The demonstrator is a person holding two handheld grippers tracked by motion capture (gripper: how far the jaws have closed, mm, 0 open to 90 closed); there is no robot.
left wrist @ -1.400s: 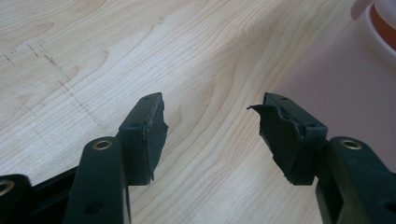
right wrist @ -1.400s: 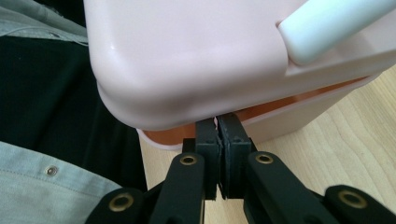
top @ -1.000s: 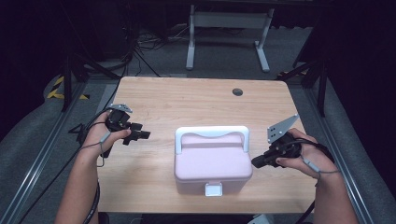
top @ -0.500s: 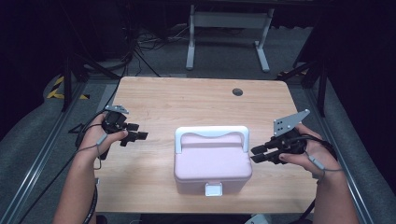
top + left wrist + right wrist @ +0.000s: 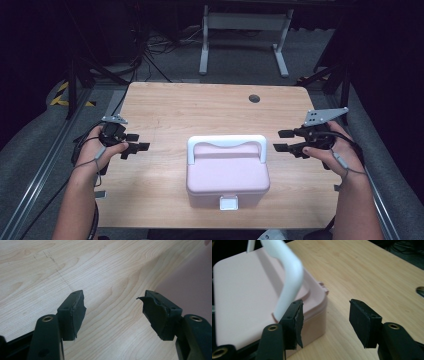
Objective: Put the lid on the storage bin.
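A pink lidded box with a raised white handle and a white front latch stands near the front middle of the wooden table. My left gripper hovers left of the box, apart from it. Its jaws have just been opening further, and in the left gripper view only bare wood lies between them, with the box to the right. My right gripper is off the box's right side. Its jaws have just been opening, with nothing between them, beside the box and its handle.
A round cable hole sits in the tabletop at the back right. Behind the table stands a grey metal frame, and cables lie on the dark floor. Metal rails run along both table sides.
The right gripper has drawn away from the box's right side, moving farther back, and has gone from shut to open. The left gripper has opened a little wider and shifted slightly left.
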